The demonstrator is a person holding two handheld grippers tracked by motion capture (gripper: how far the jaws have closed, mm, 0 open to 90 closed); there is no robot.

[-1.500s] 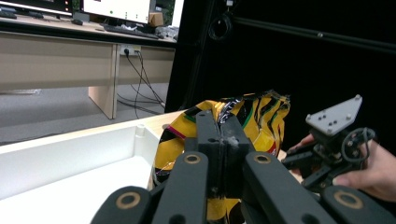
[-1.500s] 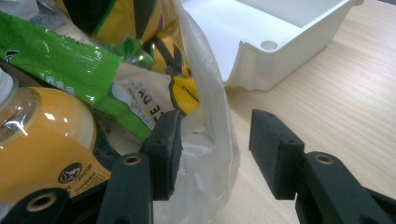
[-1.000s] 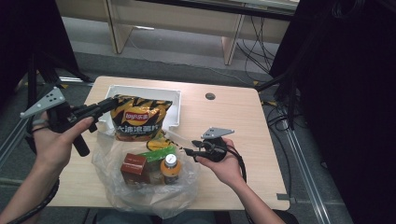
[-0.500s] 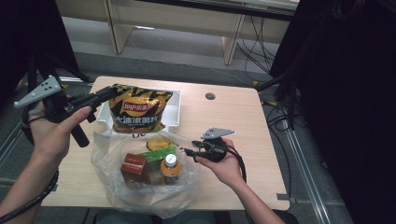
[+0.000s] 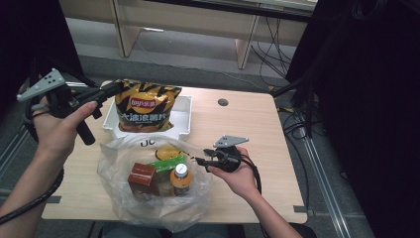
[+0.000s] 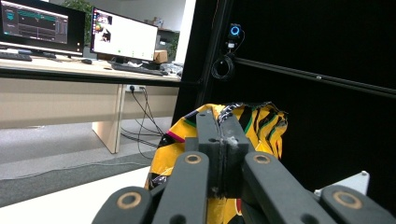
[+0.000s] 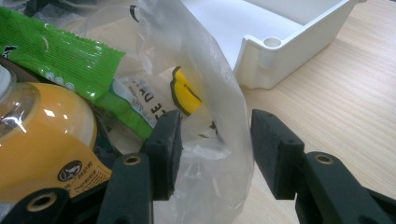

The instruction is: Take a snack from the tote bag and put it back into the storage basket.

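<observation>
A yellow-and-black chip bag (image 5: 147, 106) hangs upright over the white tray (image 5: 182, 119). My left gripper (image 5: 111, 90) is shut on its top left corner. In the left gripper view the jaws (image 6: 223, 140) are pressed together with the chip bag (image 6: 261, 126) behind them. My right gripper (image 5: 200, 161) rests at the right rim of the clear plastic bag (image 5: 114, 168). Its jaws (image 7: 215, 140) stand apart, with a fold of the plastic bag film (image 7: 219, 98) between them.
Inside the plastic bag lie an orange-capped bottle (image 5: 181, 179), a green packet (image 5: 168, 163) and a brown box (image 5: 141, 176). The bottle (image 7: 42, 135) and the green packet (image 7: 60, 56) are close to the right jaws. The tray corner (image 7: 271, 56) sits just beyond them on the wooden table (image 5: 237, 124).
My left gripper has lifted the chip bag higher, clear of the plastic bag and above the tray. The right gripper has not moved.
</observation>
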